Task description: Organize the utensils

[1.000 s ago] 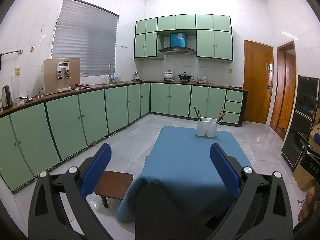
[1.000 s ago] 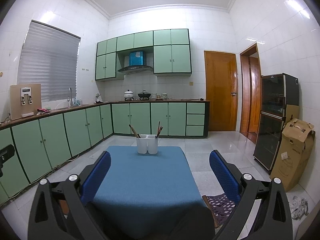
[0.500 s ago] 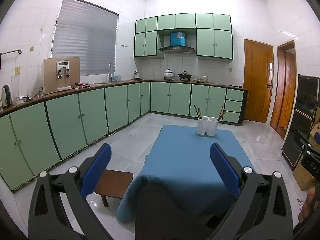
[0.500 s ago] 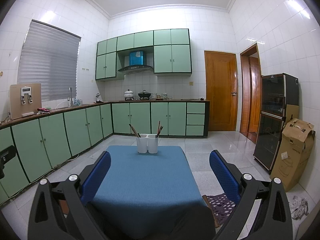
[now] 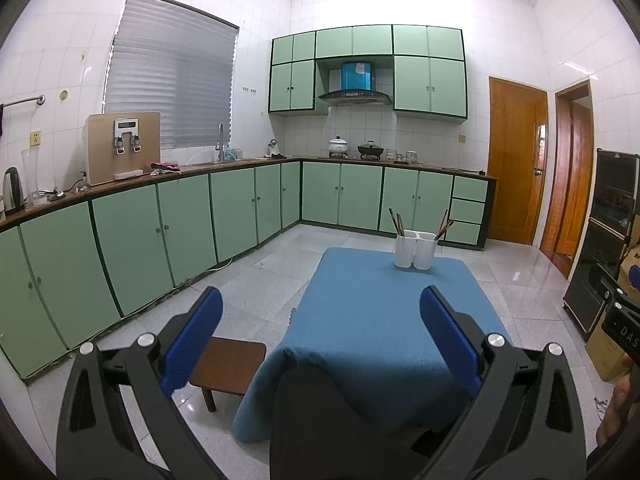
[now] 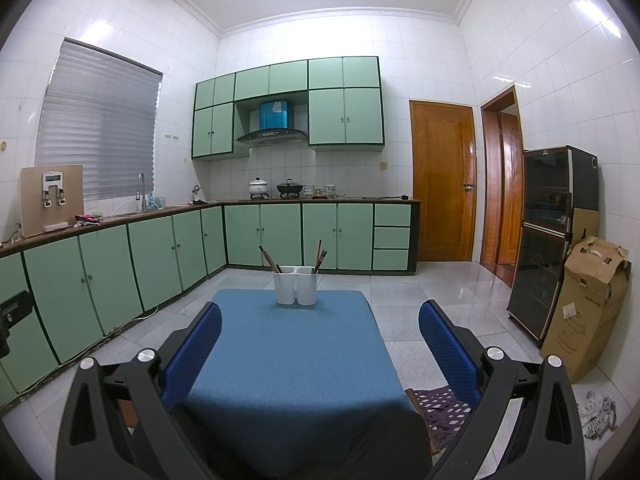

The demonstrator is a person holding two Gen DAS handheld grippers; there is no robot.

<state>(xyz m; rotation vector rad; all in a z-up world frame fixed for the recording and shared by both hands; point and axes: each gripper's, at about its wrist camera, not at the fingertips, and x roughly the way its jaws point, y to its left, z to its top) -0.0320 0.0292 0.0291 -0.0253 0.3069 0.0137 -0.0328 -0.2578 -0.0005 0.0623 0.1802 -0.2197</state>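
A blue tabletop (image 6: 288, 356) stands on a pale tiled floor (image 5: 260, 276) in a kitchen with green cabinets (image 5: 192, 220) along the left and far walls. At the tabletop's far edge sits a white twin holder (image 6: 295, 285) with dark utensils (image 6: 269, 259) leaning out of both cups. The left gripper (image 5: 320, 320) and right gripper (image 6: 319, 320) hover at the near end, fingers spread wide, grasping nothing. A stool (image 5: 228, 366) stands left of the tabletop; a box (image 6: 584, 312) leans by the right wall.

Only "DAS" reads, on a black device (image 5: 624, 330).
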